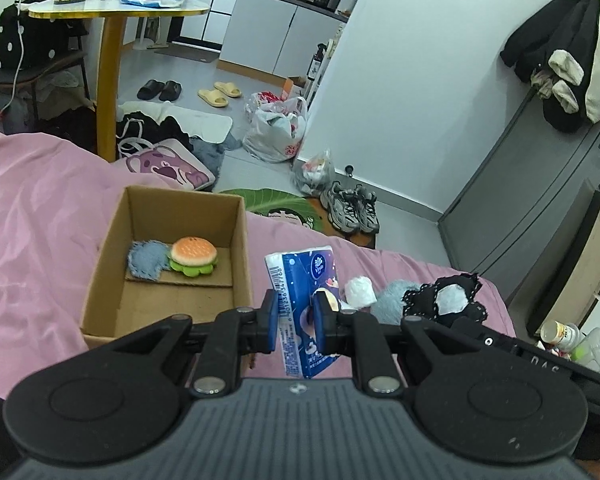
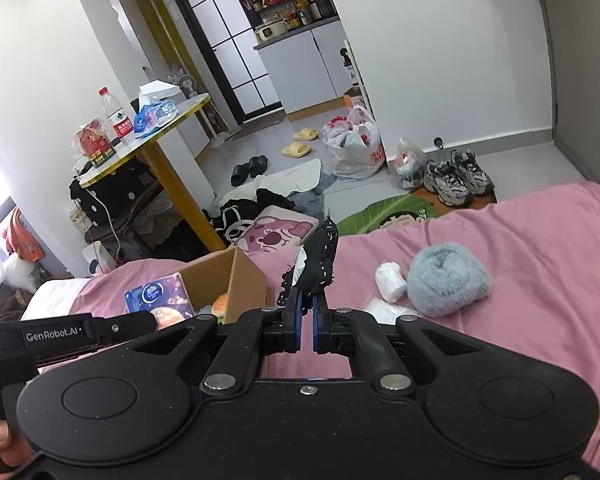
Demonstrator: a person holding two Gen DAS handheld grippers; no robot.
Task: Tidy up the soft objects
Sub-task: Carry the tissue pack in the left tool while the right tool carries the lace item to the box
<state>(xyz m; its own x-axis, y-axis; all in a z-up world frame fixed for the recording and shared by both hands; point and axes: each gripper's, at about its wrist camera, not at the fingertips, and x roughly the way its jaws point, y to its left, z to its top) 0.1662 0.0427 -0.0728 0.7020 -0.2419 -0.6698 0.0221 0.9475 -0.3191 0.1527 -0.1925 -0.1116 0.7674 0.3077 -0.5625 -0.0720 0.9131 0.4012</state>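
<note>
We hold left tongs (image 1: pixel 294 316) clenched on tissue pack (image 1: pixel 304 280), lifted beside cardboard box (image 1: pixel 242 264) for dropping in | right tongs (image 2: pixel 305 312) pinch black fabric (image 2: pixel 320 256) above bed (image 2: pixel 520 240) | burger toy (image 1: pixel 193 256) already boxed | 2 soft items beyond wait.

1. A round yellow-legged table (image 2: pixel 148 136) stands on the grey floor (image 2: pixel 380 100) beside the pink-sheeted bed (image 2: pixel 520 240).
2. Beyond the table, a dark-framed glass door (image 2: pixel 228 40) adjoins white kitchen cabinets (image 2: pixel 300 64).
3. Right of the table, white walls (image 2: pixel 440 40).
</note>
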